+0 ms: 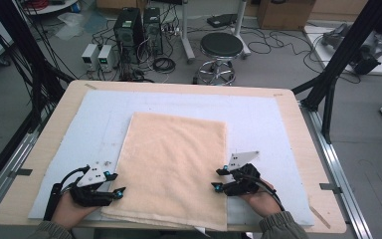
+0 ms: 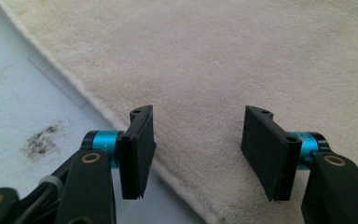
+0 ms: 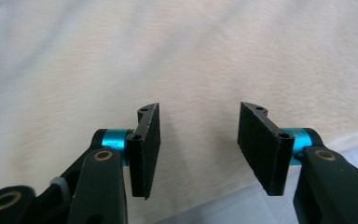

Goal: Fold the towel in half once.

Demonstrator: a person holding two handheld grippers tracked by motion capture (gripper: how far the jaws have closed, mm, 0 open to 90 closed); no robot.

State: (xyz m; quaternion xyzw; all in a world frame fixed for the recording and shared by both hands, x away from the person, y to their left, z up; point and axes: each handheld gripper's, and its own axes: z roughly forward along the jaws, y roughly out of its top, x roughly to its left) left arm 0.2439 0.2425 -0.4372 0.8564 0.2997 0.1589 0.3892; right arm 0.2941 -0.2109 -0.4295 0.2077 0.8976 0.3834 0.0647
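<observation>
A peach-coloured towel (image 1: 174,169) lies flat in the middle of the table (image 1: 298,124), on a pale blue-grey mat (image 1: 258,114) that covers most of the wooden top. The towel is spread as a tall rectangle, its near edge close to the near edge of the table and its far edge about midway across the mat.

The left gripper (image 1: 114,193) sits at the towel's near left edge, held in the person's left hand (image 1: 69,209), jaws pointing right toward the cloth. In the left gripper view its jaws stand apart with nothing pinched between them; the towel's hemmed edge (image 2: 121,126) runs diagonally beneath them, one jaw over the mat and the other over the towel. A dark smudge (image 2: 42,142) marks the mat just left of that edge.

The right gripper (image 1: 219,179) is at the towel's near right edge, held in the right hand (image 1: 261,199), jaws pointing left. In the right gripper view its jaws are also apart and empty, hovering over the towel (image 3: 191,70), with a strip of mat (image 3: 242,205) showing near the bottom.

Beyond the table, on the floor, stand a round black stool (image 1: 221,47) and two computer towers (image 1: 139,27) among loose cables
</observation>
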